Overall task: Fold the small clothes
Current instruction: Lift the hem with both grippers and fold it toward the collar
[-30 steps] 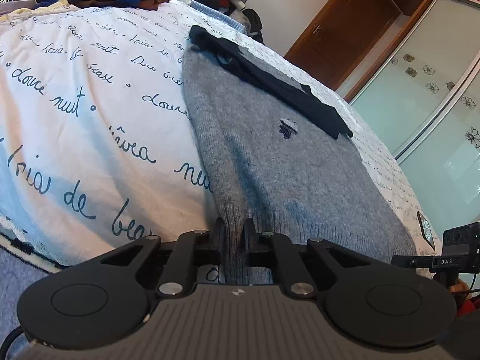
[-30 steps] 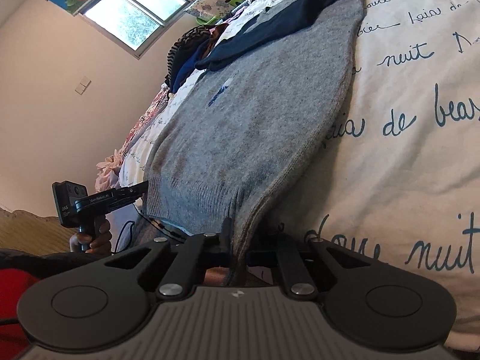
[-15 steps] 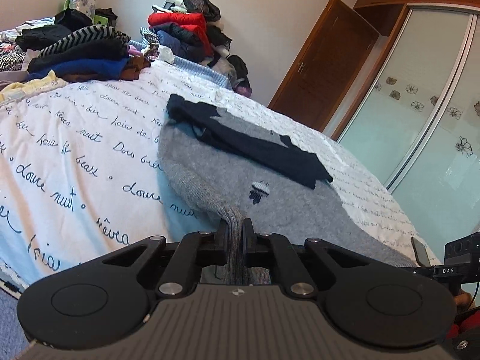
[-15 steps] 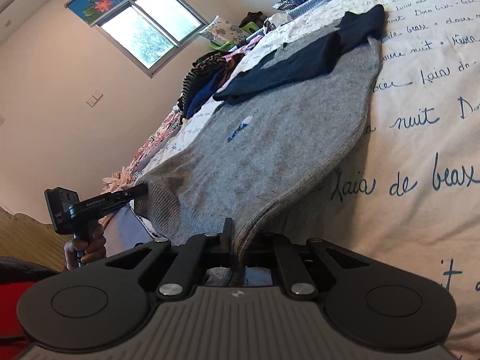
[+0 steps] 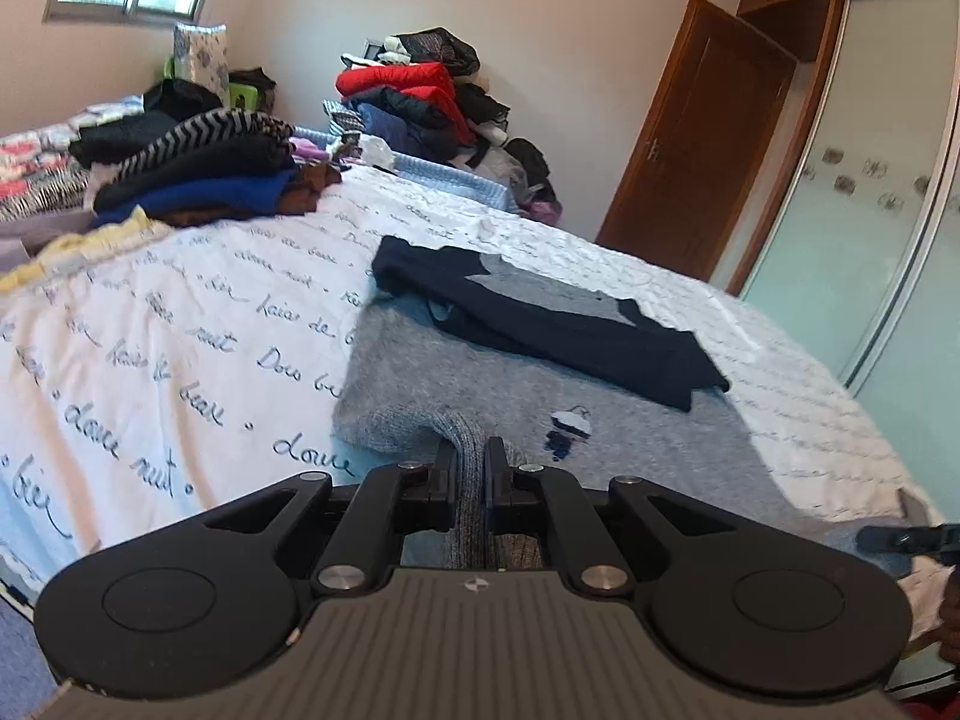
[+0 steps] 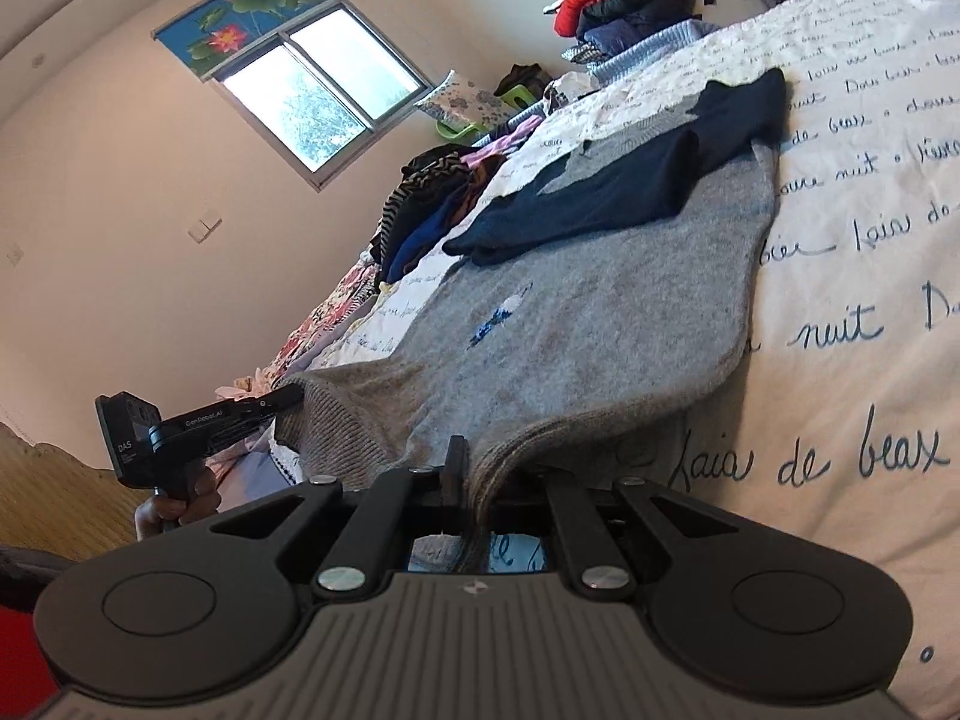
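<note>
A grey knit sweater with dark navy sleeves folded across its chest lies on the bed, also in the right wrist view. My left gripper is shut on the ribbed hem at one bottom corner. My right gripper is shut on the hem at the other bottom corner. Both corners are lifted off the bed. The left gripper also shows in the right wrist view, its tip on the hem.
The bed has a white cover with dark script. A stack of folded clothes sits at the far left of the bed. A heap of clothes is by the far wall. A wooden door and a wardrobe stand at right.
Both grippers have risen and moved toward the sweater's top, carrying the hem corners up off the bed. Both stay shut on the hem.
</note>
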